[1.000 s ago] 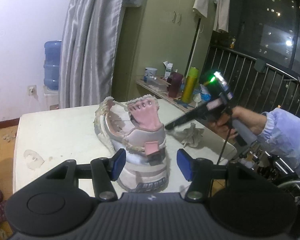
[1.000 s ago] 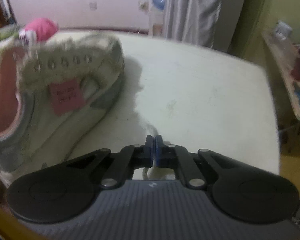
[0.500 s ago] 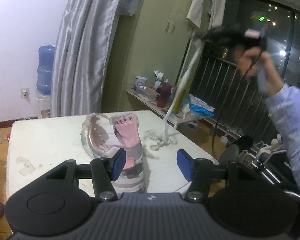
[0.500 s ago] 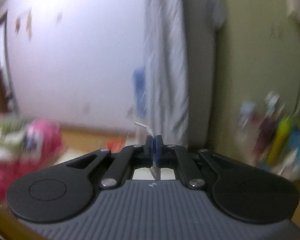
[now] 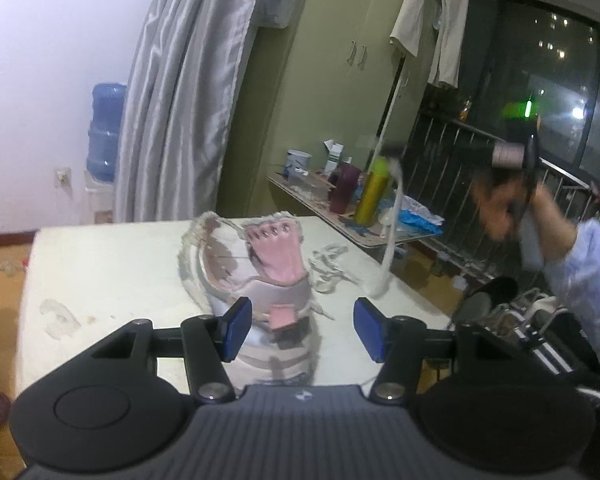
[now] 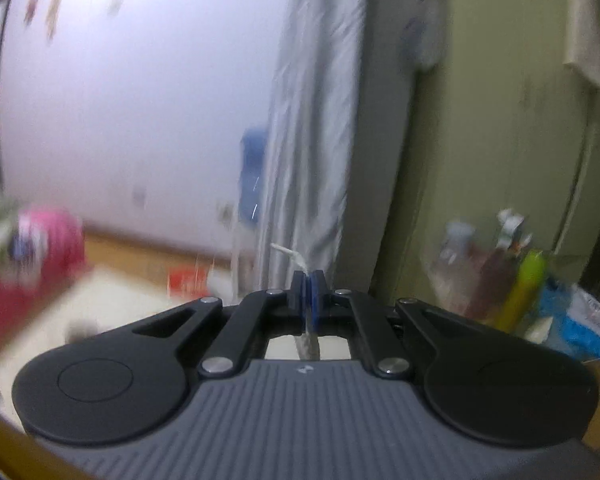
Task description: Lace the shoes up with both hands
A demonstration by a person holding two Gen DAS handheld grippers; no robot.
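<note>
Right tool [image 6: 309, 300] pinching lace [image 6: 287, 251], left tool [image 5: 300, 330] agape over shoe [image 5: 256, 276], seemingly unlaced

I am in a lived-in room of a home at night: a grey curtain [image 5: 188, 92] hangs beside olive-green cupboard doors [image 5: 340, 80], a blue water bottle [image 5: 104, 132] stands on its dispenser by the white wall, and a pale garment [image 5: 432, 20] hangs up high. A low side shelf [image 5: 312, 196] is crowded with bottles, cups and small boxes. Behind a metal railing [image 5: 452, 160], the dark window [image 5: 560, 64] shows lit buildings outside.
</note>
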